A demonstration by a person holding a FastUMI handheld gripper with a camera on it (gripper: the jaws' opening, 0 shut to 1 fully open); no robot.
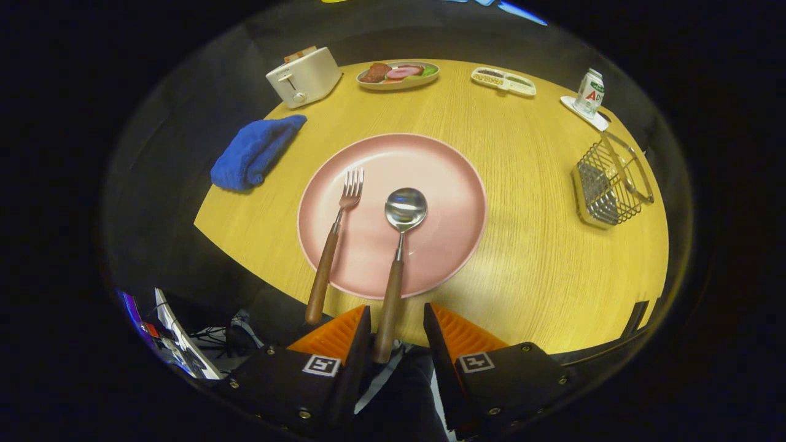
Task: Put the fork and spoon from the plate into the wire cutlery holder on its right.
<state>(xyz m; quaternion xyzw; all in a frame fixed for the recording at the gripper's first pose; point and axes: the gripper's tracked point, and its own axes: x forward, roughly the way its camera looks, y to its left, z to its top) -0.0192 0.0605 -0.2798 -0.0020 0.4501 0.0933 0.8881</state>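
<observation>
A pink plate (442,184) lies in the middle of the round wooden table. On it rest a fork (334,239) and a spoon (399,245), both with brown wooden handles that overhang the plate's near rim. My gripper (397,314) is open, high above the table's near edge. The end of the spoon's handle shows between my fingers, close to the left one, with no finger pressing on it. The fork's handle ends just left of the left finger. The wire cutlery holder (611,181) stands to the right of the plate and looks empty.
A folded blue cloth (255,152) lies left of the plate. At the far side stand a white toaster (304,77), a plate of food (399,73), a small divided dish (503,81) and a can on a coaster (591,92). Cables lie on the floor below the near left.
</observation>
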